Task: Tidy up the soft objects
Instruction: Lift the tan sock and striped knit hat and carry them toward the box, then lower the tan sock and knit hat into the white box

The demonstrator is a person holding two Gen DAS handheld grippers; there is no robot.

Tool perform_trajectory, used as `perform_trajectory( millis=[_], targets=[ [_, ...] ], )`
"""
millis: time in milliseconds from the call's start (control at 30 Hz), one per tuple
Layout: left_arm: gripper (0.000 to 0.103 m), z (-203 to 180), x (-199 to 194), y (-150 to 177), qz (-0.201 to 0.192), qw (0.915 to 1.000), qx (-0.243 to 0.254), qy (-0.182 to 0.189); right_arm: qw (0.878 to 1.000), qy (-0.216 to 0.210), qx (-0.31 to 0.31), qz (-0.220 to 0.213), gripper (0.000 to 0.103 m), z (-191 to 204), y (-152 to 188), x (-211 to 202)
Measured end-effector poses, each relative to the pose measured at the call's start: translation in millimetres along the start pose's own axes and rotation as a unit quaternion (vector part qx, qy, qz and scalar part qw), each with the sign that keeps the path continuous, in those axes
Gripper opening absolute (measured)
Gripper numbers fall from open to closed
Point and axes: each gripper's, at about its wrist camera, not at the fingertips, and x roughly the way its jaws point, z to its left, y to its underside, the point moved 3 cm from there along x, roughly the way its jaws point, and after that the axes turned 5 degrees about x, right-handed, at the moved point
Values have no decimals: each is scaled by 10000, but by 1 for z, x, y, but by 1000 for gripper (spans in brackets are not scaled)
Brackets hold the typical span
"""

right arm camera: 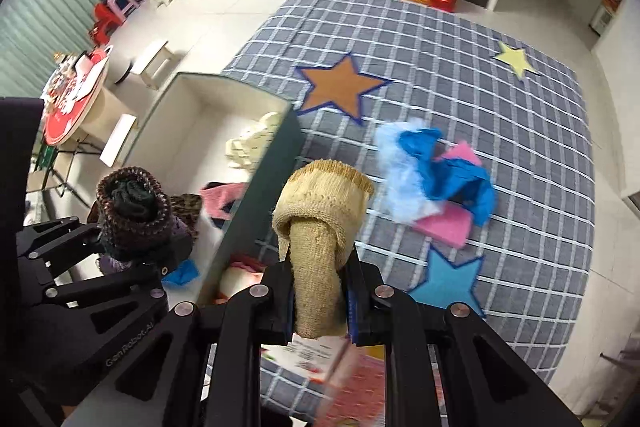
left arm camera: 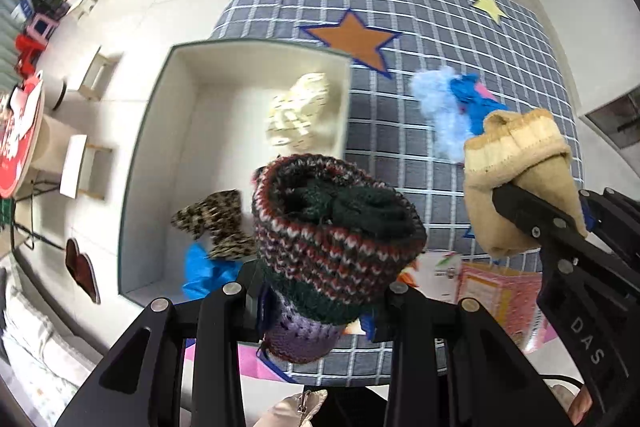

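My left gripper [left arm camera: 320, 303] is shut on a rolled striped knit piece in red, white, dark green and purple [left arm camera: 336, 227], held above the near end of a white open box [left arm camera: 160, 131]; it also shows in the right wrist view [right arm camera: 136, 215]. My right gripper [right arm camera: 318, 291] is shut on a rolled tan knit sock [right arm camera: 320, 211], held above the box's right wall; the sock also shows in the left wrist view [left arm camera: 516, 179]. In the box lie a cream cloth [left arm camera: 302, 115], a leopard-print piece [left arm camera: 216, 219] and a blue piece [left arm camera: 204, 271].
The box stands on a grey checked mat [right arm camera: 460, 67] with star patches. A heap of light blue, blue and pink soft things [right arm camera: 436, 175] lies on the mat to the right. Pink and white booklets [left arm camera: 480, 283] lie near me. Stools and a red round table [right arm camera: 76, 95] stand left.
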Motion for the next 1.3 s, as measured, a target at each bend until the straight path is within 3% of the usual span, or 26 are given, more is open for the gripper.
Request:
perform_trajectory(
  millis=[500, 1300],
  targets=[
    [37, 84, 23, 24, 245, 9970, -730, -122, 9970, -12, -692, 344, 19, 82, -17, 36],
    [38, 131, 76, 35, 637, 9892, -1320, -19, 9883, 50, -1173, 976, 19, 136, -38, 105]
  ],
)
